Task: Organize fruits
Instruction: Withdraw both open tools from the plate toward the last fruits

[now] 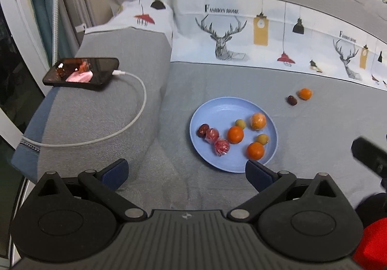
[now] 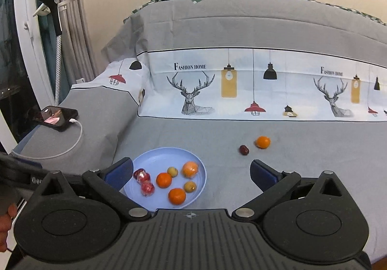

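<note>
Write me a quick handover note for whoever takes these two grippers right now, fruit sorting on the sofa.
Left gripper: open, nothing between its fingers.
Right gripper: open, nothing between its fingers.
Blue plate on the grey sofa cover holds three oranges, two small yellow-green fruits, two red wrapped fruits and a dark red date.
Still off the plate, on the cover to its right: one orange and one loose date, side by side.
Left to do, probably: bring those two to the plate.
Phone charging on the armrest, away from the plate.
</note>
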A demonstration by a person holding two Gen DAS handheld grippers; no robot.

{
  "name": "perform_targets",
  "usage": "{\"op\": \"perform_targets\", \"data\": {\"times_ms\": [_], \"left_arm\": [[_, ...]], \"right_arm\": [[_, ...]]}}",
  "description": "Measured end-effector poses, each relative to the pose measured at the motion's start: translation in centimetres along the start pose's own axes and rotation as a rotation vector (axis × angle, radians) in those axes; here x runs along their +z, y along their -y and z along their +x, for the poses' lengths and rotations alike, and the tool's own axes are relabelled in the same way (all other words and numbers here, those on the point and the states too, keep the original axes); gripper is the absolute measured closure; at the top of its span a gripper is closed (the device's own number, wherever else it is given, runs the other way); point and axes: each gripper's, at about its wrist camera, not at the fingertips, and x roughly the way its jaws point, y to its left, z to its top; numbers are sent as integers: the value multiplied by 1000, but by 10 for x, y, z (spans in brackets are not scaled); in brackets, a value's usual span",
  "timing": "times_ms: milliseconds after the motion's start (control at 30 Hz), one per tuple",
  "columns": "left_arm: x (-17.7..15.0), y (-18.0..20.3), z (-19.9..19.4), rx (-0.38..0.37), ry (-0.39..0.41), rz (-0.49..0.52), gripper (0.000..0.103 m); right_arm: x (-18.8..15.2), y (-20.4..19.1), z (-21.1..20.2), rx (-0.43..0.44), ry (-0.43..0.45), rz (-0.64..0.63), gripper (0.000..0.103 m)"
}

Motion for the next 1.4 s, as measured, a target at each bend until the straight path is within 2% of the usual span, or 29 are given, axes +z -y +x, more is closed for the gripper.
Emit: {"op": "perform_targets", "data": {"times_ms": [233,600,1400], "left_arm": [[-9,11,-20,0,1,20,0],[-17,14,-33,-13,10,31,0],[-16,19,-3,-5,-63,53,0]], "right_arm": [[-13,-4,-29,-1,7,-18,1],[-19,-6,-33,-10,-16,-6,1],[-33,6,-8,-25,-96,13,1]]}}
